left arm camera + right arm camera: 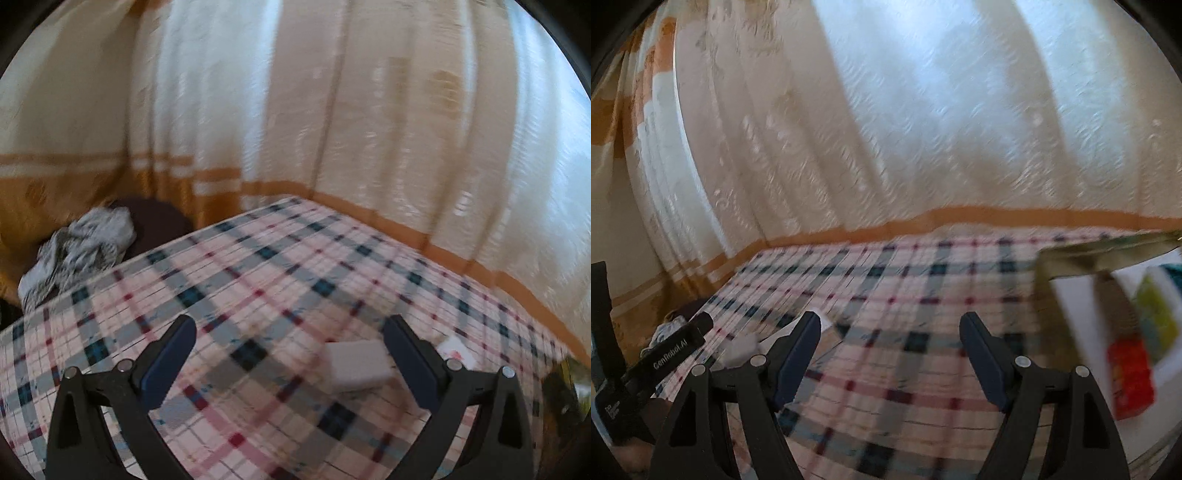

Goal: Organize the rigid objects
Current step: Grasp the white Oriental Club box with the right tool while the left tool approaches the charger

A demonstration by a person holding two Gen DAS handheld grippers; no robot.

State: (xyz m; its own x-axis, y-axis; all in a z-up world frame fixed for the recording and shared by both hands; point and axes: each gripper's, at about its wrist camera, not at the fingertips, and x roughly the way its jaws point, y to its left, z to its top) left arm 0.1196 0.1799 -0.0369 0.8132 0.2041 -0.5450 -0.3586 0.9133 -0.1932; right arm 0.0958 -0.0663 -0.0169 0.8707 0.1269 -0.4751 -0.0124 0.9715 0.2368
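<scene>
Both views are blurred. In the left wrist view, the left gripper (290, 328) fills the bottom of the frame, its two black fingers with dark blue pads (168, 363) spread wide and holding nothing. Between them, close to the right-hand finger in the lower centre, a small white rectangular block with rounded corners (356, 365) lies flat on the pink, white and dark blue checked cloth (258, 280). It looks plain and matte, with no markings clear enough to read. A crumpled grey-and-white patterned fabric (79, 247) sits at the middle left, beyond the cloth's edge. Cream curtains with an orange band (332, 110) fill the upper frame.

In the right wrist view, the right gripper (890, 321) also stands wide apart and empty over the same checked cloth. At the right edge, a white box with red, yellow and green patches (1134, 339) is too smeared to identify.
</scene>
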